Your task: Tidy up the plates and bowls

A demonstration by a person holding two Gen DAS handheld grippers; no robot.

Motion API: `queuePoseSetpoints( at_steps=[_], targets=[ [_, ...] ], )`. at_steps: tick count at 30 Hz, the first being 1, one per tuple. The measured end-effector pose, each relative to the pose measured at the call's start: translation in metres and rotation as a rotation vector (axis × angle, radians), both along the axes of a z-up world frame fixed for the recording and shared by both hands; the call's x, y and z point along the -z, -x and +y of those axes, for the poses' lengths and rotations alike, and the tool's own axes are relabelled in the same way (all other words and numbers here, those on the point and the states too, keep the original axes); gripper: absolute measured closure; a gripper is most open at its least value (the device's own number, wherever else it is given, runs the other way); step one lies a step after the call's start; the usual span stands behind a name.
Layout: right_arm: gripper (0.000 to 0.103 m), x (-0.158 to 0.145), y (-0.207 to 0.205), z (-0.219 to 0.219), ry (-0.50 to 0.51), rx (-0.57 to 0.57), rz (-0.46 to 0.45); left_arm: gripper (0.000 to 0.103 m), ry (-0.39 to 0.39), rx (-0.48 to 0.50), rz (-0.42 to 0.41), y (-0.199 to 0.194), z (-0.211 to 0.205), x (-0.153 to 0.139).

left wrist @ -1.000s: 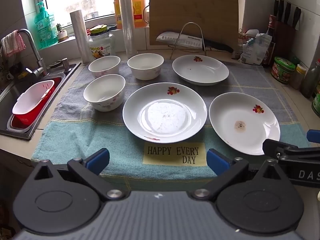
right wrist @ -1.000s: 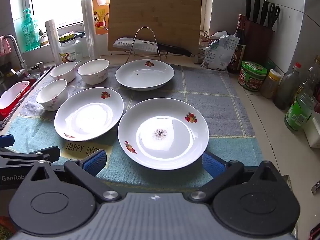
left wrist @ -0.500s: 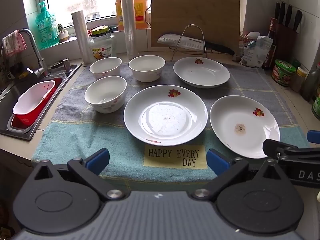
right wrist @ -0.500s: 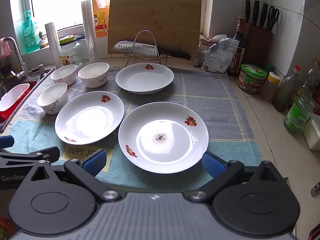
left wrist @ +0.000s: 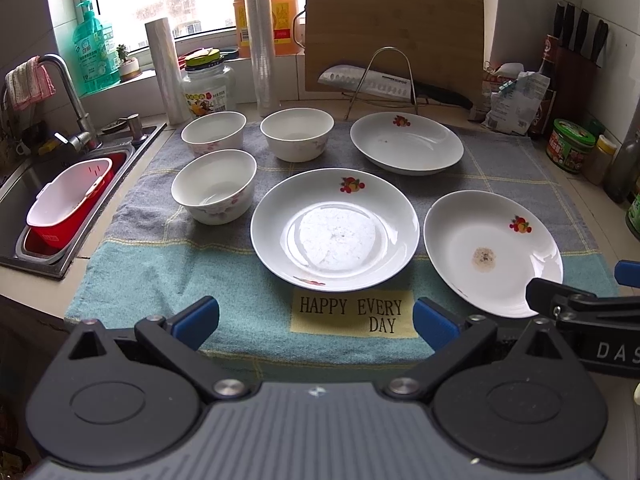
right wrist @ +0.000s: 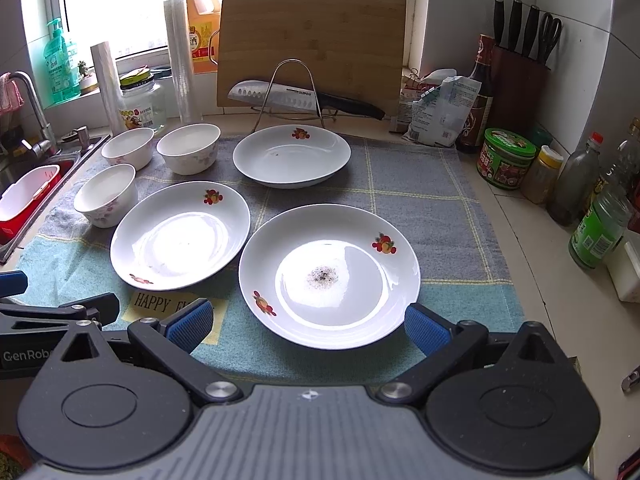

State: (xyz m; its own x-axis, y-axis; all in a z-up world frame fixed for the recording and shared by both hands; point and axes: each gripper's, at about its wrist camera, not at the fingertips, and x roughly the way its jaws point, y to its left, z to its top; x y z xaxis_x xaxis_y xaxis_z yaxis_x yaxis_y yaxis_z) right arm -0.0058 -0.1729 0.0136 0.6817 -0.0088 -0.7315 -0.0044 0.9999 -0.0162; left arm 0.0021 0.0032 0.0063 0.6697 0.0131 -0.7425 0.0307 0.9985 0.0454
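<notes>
Creeping forward over the towel, both grippers, left and right, are gaping empty; plates and bowls are sitting slightly lower than before.

Counter under towel; towel bears 3 plates, 3 bowls
</notes>
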Motion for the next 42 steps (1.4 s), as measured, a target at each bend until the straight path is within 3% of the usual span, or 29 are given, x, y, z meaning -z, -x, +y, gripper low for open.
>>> queuePoseSetpoints(
  at_steps=[42],
  targets=[
    [0.000, -0.0051, -0.0004, -0.0010, -0.007, -0.002, -0.016, 0.001, 0.000, -0.001, -0.009, -0.0012, 0.0004, -0.0075]
  ],
)
